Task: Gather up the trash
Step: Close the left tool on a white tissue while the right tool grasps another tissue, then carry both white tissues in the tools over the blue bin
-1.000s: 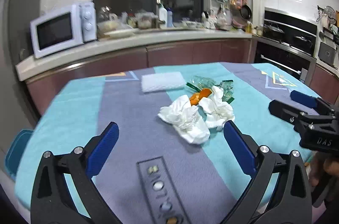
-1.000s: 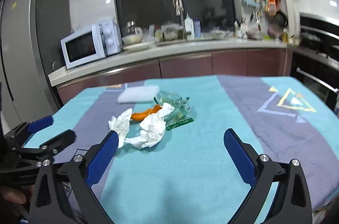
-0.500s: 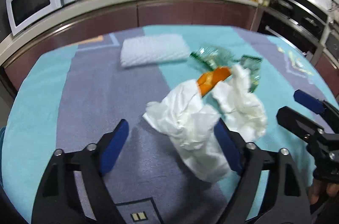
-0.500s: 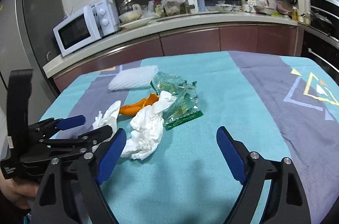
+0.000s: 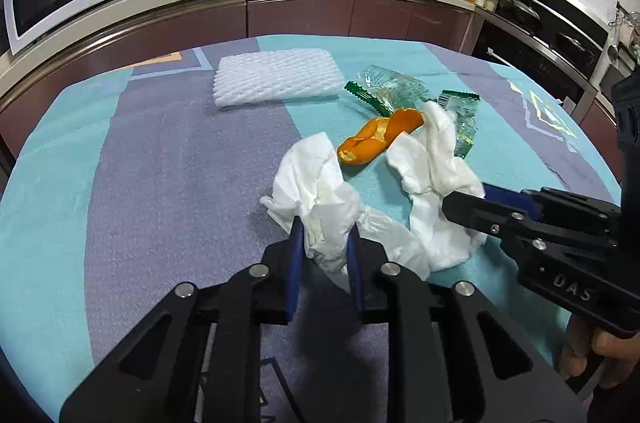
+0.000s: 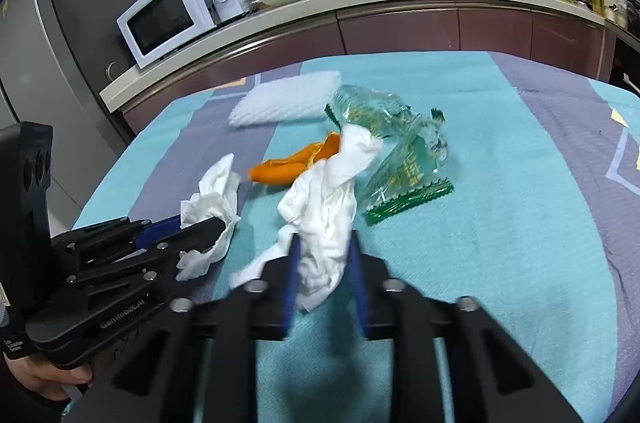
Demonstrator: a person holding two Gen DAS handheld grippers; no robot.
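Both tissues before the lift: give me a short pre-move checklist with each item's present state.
1. Left gripper, jaws just closed, pinches the left tissue: ok.
2. Right gripper, jaws just closed, pinches the right tissue: ok.
3. The two tissues are apart from each other: ok.
4. Orange peel free of the right tissue: cannot tell, the tissue's far end overlaps it.
5. Green wrappers free of the right tissue: cannot tell.
6. Bin for the trash in view: not ok.
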